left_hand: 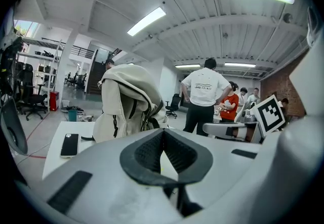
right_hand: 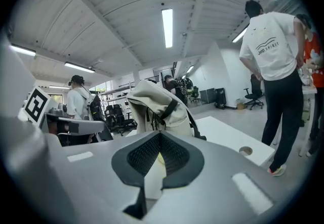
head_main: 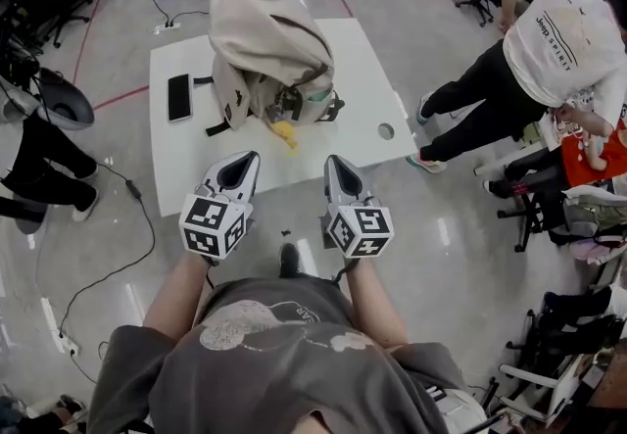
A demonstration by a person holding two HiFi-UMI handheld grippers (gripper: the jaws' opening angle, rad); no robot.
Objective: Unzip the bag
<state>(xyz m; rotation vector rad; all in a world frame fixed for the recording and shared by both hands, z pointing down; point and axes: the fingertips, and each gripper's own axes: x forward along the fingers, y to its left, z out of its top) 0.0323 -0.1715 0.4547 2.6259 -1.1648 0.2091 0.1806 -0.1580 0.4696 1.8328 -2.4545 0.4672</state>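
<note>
Cream fabric bag [head_main: 269, 45] upright at the middle of the white table [head_main: 358, 79], nearer the far edge than the near one — soft and slouched, top folded over into a rounded hump, black straps and dark zip lines down its sides. Flat black phone [head_main: 179, 96] by the left edge, a glossy slab lying well apart from the bag's base. Small yellow object [head_main: 285, 134] just in front of the bag, toward the near edge; too small to name. Round hole [head_main: 386, 131] in the tabletop close to the right edge. Held side by side at the near edge, well short of the bag: left gripper [head_main: 245, 160] and right gripper [head_main: 338, 166], smooth grey shells tapering to points, each with a cube of black-and-white square markers at the back. Jaws of both pressed together at the tips, ribbed black pads forming a narrow V with nothing caught between them — empty, both of them, and aimed toward the bag. Glossy pale floor all around the table.
</note>
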